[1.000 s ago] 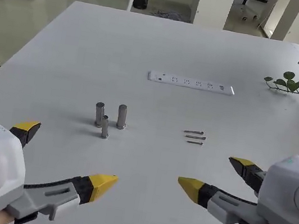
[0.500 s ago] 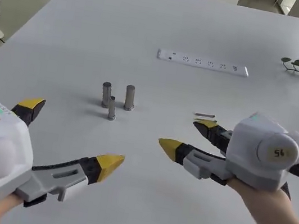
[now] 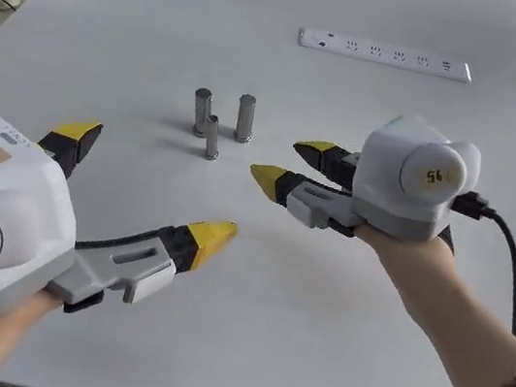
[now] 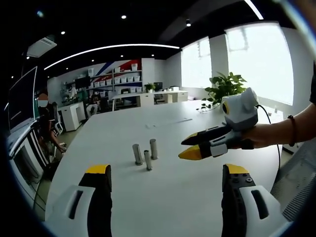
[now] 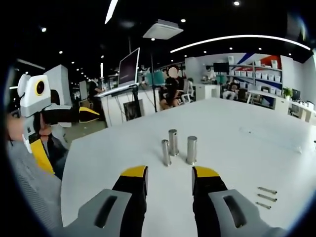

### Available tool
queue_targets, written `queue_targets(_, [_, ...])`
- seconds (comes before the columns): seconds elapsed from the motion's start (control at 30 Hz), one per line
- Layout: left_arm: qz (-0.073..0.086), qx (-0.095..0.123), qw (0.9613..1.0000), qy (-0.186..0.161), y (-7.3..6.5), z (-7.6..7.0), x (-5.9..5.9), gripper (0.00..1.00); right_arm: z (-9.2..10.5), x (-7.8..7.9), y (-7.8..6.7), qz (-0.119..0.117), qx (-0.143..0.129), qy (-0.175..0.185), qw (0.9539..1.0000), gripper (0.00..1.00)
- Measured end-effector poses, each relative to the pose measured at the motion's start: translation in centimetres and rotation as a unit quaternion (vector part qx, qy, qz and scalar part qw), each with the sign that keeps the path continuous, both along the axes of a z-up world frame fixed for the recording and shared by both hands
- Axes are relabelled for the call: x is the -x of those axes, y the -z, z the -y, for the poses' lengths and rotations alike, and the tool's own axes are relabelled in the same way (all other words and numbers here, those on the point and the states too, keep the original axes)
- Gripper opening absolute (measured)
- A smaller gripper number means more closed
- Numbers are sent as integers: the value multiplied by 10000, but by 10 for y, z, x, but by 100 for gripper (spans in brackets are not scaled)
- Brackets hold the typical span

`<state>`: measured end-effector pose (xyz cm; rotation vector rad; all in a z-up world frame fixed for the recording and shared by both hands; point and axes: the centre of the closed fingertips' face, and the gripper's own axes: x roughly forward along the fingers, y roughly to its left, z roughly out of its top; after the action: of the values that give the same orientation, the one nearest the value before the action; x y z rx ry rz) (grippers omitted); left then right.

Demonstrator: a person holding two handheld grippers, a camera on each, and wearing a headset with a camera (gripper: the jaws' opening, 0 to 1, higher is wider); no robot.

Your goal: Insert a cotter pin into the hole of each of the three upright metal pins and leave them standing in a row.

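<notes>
Metal pins (image 3: 212, 135) stand bunched upright, cotter pins (image 5: 264, 197) lie flat well apart from them; right gripper (image 3: 289, 162) and left gripper (image 3: 145, 183) both gape empty, so we judge it best to pinch one cotter pin near its end.

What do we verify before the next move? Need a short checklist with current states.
1. All three metal pins upright: ok.
2. Metal pins in a row: not ok, one stands in front of the other two.
3. Cotter pins located: ok, three lie side by side, apart from the metal pins, in the right gripper view.
4. Right gripper open and empty: ok.
5. Left gripper open and empty: ok.
6. Which way the holes face: cannot tell, too small to see.
</notes>
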<state>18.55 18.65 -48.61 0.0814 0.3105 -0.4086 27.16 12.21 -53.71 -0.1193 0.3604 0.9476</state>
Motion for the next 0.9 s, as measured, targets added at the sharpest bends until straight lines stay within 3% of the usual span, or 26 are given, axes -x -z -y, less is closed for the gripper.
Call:
queue_targets(0.13, [-70,-9,10000,12,4,0,-1,93,-17,-8,6,27,-64,-112,9999,29])
queue_targets(0.47, [-34,-51,10000,17,5,-2,-8,92,-45,-26,24,60,-198,-317,9993,20])
queue_targets(0.9, [-180,-34,9998,110,12,6,-8,91,-61,-35,34,-143,-403,-413,9982,16])
